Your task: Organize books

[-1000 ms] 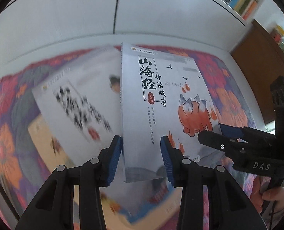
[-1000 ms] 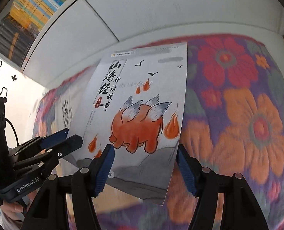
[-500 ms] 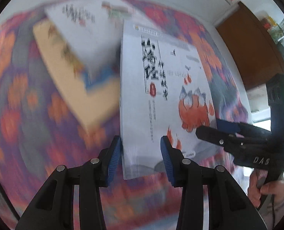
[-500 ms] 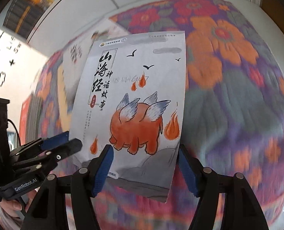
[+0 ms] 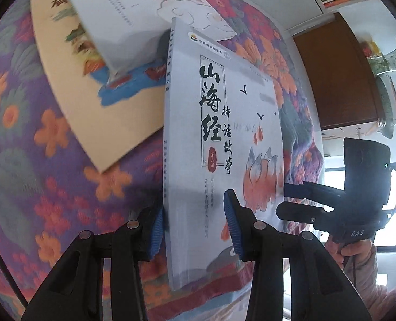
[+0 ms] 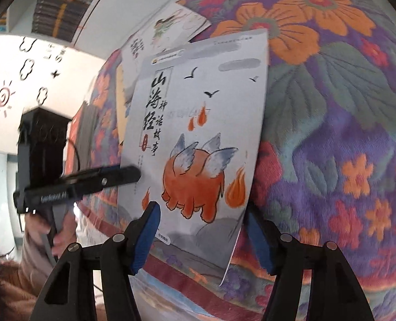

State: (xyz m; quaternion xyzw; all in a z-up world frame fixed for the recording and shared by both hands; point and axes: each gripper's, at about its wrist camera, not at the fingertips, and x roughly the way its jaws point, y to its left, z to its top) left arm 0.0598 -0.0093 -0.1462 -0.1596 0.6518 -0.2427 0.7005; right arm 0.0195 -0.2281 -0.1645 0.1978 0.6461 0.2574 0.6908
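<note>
Left claw [image 5: 195,230] clamped; right claw [image 6: 202,236] closing.

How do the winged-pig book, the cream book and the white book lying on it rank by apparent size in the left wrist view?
1. Winged-pig book: looks largest, but it is held nearest the camera, so that may flatter it.
2 and 3. Cream book and white book: unsure. Each is partly covered or cut off at the frame's edge.

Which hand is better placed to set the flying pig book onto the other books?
Left. The left gripper clamps the flying pig book near its spine, on the side where the other books lie. The right gripper's jaws are closing around the opposite edge, not visibly pressing.
</note>
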